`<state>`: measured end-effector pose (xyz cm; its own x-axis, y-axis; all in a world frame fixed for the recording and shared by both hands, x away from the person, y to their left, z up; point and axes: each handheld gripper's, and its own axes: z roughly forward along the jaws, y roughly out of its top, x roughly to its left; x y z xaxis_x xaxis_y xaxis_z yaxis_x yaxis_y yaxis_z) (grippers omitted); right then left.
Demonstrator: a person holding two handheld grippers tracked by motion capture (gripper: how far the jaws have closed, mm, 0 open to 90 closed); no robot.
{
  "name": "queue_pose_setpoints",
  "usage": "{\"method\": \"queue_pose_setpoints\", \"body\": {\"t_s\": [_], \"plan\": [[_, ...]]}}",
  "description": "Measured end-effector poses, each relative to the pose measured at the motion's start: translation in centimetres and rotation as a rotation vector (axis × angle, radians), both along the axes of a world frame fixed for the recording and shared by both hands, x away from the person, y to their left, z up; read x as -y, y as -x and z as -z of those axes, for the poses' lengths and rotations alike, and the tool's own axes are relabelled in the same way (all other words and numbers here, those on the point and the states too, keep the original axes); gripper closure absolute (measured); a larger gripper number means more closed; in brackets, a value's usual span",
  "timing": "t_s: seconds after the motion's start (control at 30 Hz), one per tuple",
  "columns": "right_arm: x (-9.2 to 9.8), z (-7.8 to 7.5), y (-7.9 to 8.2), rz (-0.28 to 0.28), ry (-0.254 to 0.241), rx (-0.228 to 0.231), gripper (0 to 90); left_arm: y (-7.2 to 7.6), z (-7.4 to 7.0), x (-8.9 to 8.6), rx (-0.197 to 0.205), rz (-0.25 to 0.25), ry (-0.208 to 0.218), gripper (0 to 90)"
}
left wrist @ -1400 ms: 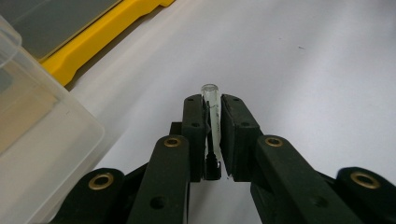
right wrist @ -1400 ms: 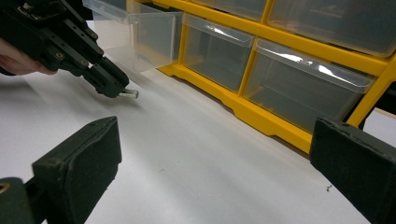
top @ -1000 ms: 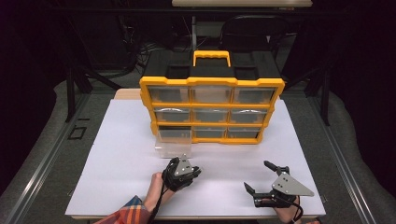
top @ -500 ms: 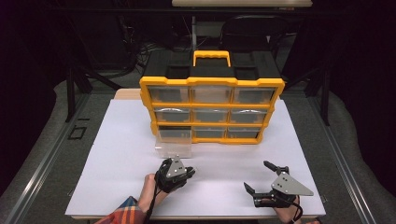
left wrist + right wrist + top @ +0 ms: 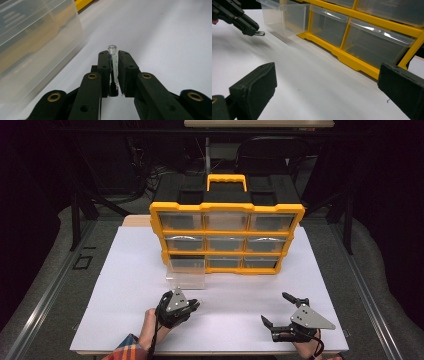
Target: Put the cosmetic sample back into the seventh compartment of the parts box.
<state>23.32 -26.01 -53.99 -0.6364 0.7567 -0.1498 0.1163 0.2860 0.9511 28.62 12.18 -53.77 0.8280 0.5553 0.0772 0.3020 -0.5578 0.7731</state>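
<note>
The left gripper (image 5: 113, 66) is clamped on a small clear plastic tube with a dark cap (image 5: 113, 58), its 2 black jaws pressed against the tube's sides so that the open rim sticks out past the tips. In the high view this gripper (image 5: 192, 305) hangs low over the white table top (image 5: 125, 270), just in front of the clear plastic drawer pulled out of the organiser's bottom-left slot (image 5: 186, 272). From the right gripper view the same tube tip (image 5: 259, 33) pokes from the far jaws, near the open drawer (image 5: 285, 17) but apart from it.

The yellow-framed organiser with 9 clear drawers and a black carry handle (image 5: 227, 210) stands upright at the back of the table; the other 8 drawers sit closed.

The right gripper (image 5: 277, 312) rests near the front right of the table with its jaws wide apart and nothing between them (its pads (image 5: 254, 87) frame bare table).

The step in hand looks like carrying the tube to the open drawer. The next move calls for lifting the tube above the drawer's front wall, bringing it over the cavity, and only then parting the jaws; releasing too early would likely let so light a tube roll across the smooth board.
</note>
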Motion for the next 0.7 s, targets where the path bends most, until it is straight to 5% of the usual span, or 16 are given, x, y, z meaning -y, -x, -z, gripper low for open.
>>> {"method": "queue_pose_setpoints", "body": {"t_s": [0.7], "plan": [[0.0,0.0,0.0,-0.006,0.006,0.003,1.6,0.5,0.1,-3.7,-0.002,-0.097,0.007,80.5]]}}
